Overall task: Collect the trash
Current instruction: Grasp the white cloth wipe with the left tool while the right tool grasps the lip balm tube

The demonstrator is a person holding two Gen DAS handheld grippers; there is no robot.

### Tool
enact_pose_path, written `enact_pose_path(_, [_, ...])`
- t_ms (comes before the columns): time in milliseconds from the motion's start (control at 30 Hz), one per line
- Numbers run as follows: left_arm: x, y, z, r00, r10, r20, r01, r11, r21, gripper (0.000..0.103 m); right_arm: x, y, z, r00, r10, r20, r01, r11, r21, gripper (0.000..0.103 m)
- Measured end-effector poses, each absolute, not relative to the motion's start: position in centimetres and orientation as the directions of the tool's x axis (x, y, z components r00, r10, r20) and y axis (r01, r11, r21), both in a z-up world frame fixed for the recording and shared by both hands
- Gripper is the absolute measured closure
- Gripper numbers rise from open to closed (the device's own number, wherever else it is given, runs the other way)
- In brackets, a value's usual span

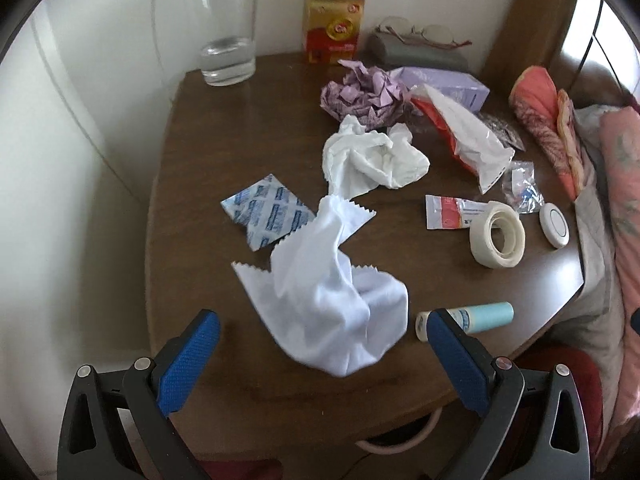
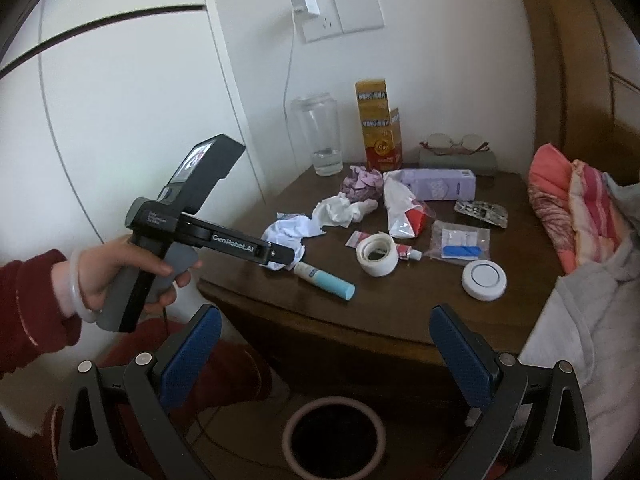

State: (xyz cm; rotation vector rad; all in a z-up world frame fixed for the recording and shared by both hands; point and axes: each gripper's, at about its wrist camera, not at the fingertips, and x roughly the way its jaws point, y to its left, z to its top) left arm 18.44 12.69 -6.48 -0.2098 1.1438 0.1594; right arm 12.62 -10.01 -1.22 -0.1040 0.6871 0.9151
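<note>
Trash uncollected: white cloth [image 1: 320, 304], crumpled tissue [image 1: 372, 158] and purple wrapper [image 1: 360, 94] lay on tabletop [image 1: 200, 128]; bin [image 2: 334, 436] below appeared empty; left gripper [image 1: 320, 344] and right gripper [image 2: 325, 344] spread, holding nothing.

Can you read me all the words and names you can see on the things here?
"GenRoboT.AI": on the arm of the left gripper.
Small print on the gripper's black body: too small to read.
Yellow carton: print too blurred to read.
Blue-printed sachet: too blurred.
Purple box, ointment tube: too small.
</note>
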Motion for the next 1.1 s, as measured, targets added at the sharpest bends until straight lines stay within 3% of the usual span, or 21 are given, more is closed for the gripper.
enact_pose_path(300, [20.8, 13.5, -6.7, 0.362, 0.005, -0.932, -0.204, 0.976, -0.074, 0.0, 17.2, -5.1, -3.2, 0.219, 0.613, -0.759, -0.799, 0.559, 0.221, 0.0])
enact_pose_path(733, [23.5, 13.4, -7.6, 0.288, 0.02, -0.957, -0.149, 0.989, -0.024, 0.0, 18.5, -1.3, -3.6, 0.138, 0.569, -0.811, -0.86, 0.475, 0.188, 0.0])
enact_pose_path(1100, [23.1, 14.6, -8.3, 0.283, 0.042, -0.958, -0.164, 0.987, -0.005, 0.002, 20.2, 2.7, -6.5, 0.051, 0.415, -0.909, -0.893, 0.426, 0.144, 0.0])
